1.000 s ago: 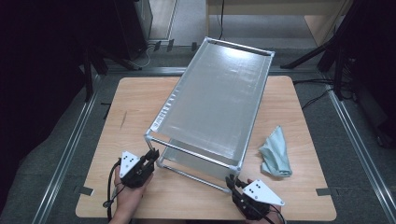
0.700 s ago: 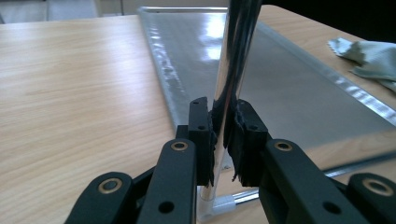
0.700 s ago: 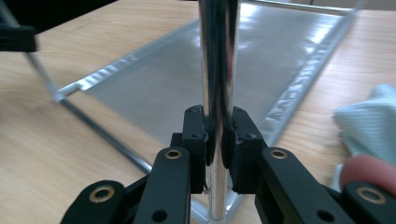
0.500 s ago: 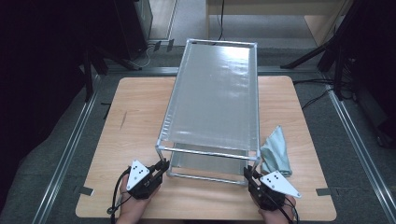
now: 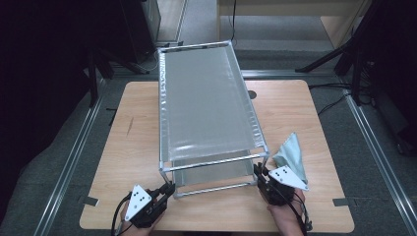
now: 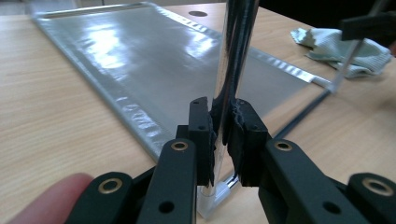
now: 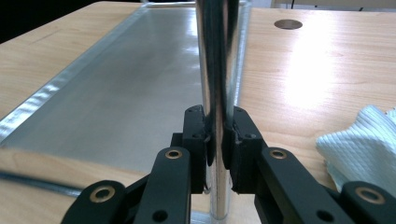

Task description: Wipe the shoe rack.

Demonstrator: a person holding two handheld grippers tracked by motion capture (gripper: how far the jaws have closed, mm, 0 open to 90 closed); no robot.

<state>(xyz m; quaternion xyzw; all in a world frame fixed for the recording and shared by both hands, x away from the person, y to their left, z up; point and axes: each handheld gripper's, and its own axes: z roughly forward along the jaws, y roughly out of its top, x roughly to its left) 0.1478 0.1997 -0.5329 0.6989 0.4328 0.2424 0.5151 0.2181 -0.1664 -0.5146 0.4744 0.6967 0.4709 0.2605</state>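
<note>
A light wooden counter (image 5: 128,147) with rounded corners is standing on a grey floor (image 5: 59,162) between two metal rails. A two-tier metal rack (image 5: 206,103) with silvery mesh shelves is resting on it lengthwise, its far end reaching past the counter's far edge. A pale green cloth (image 5: 291,153) is lying crumpled just beside the rack's near right corner. A round cable hole (image 5: 252,94) is showing in the counter beside the rack.
</note>
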